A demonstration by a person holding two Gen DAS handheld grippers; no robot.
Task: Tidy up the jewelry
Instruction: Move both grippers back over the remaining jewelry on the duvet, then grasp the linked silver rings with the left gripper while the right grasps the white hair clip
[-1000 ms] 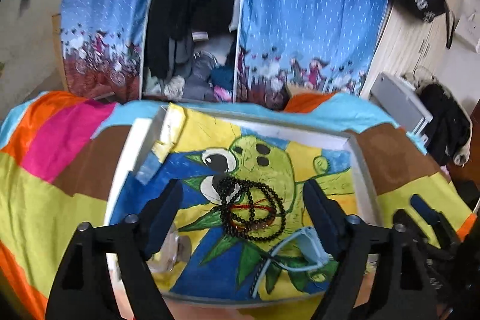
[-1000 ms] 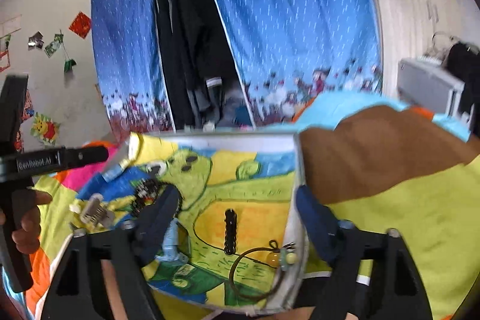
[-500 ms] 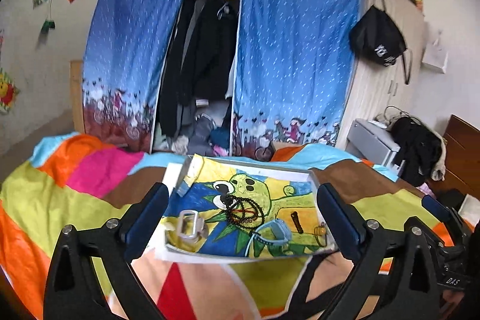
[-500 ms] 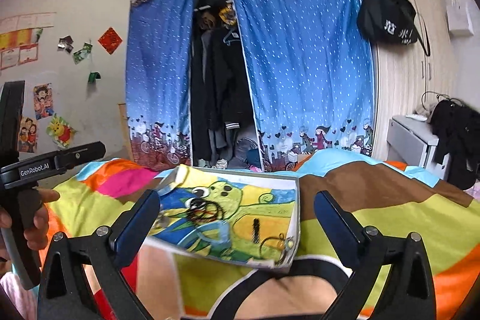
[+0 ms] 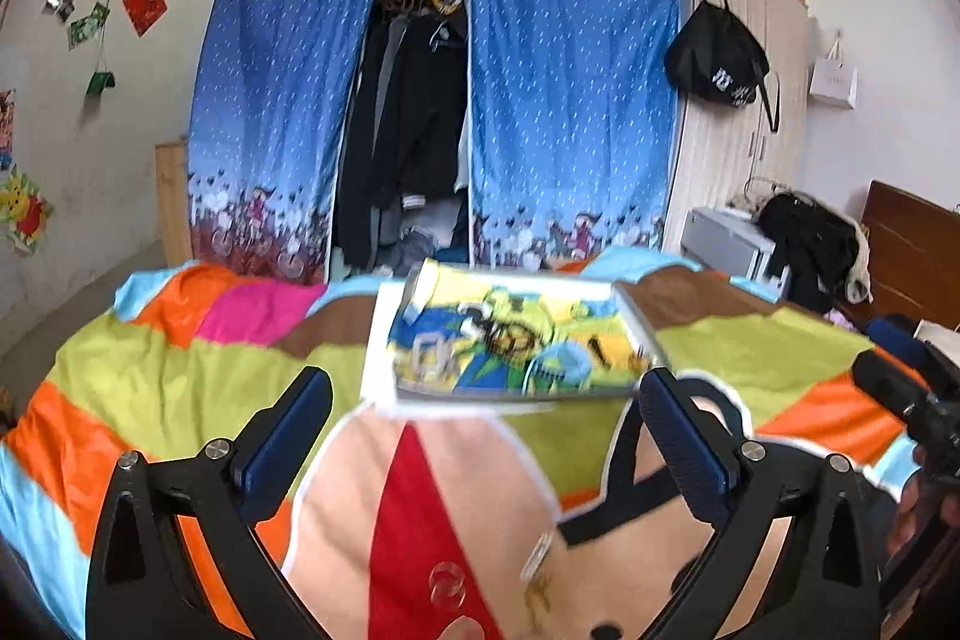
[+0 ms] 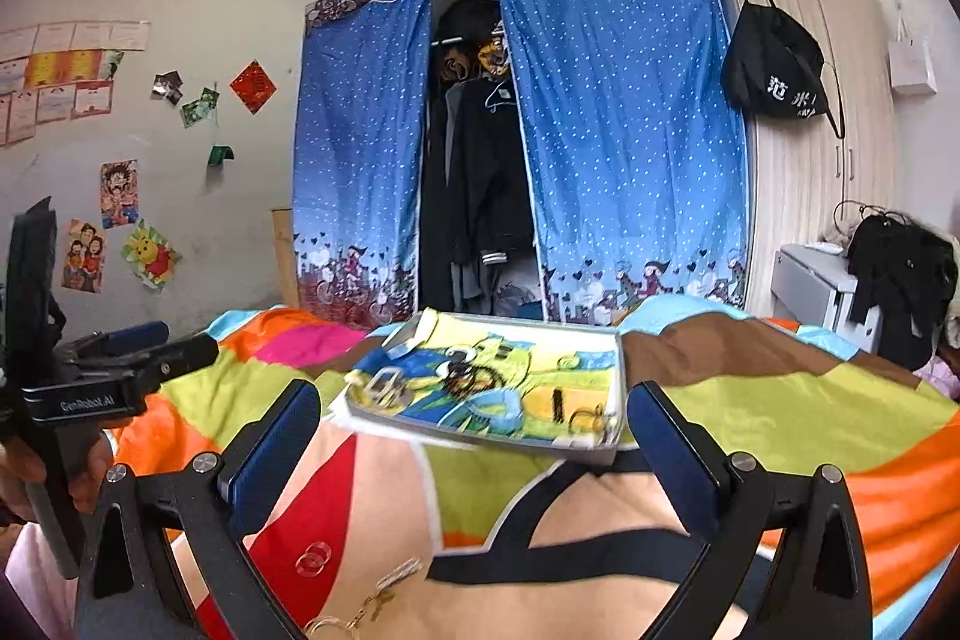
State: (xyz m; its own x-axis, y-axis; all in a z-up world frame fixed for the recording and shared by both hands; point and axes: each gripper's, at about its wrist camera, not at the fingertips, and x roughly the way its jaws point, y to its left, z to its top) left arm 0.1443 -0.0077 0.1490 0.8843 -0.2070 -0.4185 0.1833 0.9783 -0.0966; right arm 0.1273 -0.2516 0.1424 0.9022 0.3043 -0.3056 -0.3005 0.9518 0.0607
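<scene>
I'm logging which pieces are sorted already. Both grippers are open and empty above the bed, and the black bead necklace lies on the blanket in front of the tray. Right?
Not quite. The black bead necklace lies inside the tray, on its cartoon lining, as the right wrist view shows. The rest holds: the left gripper and right gripper are open and empty above the bed.

Left hand-held gripper (image 5: 480,430): jaws spread wide, nothing between the fingers (image 5: 288,424). Right hand-held gripper (image 6: 474,436): jaws equally wide apart and empty. In the right wrist view, a hand (image 6: 36,466) grips the left unit's handle.
</scene>
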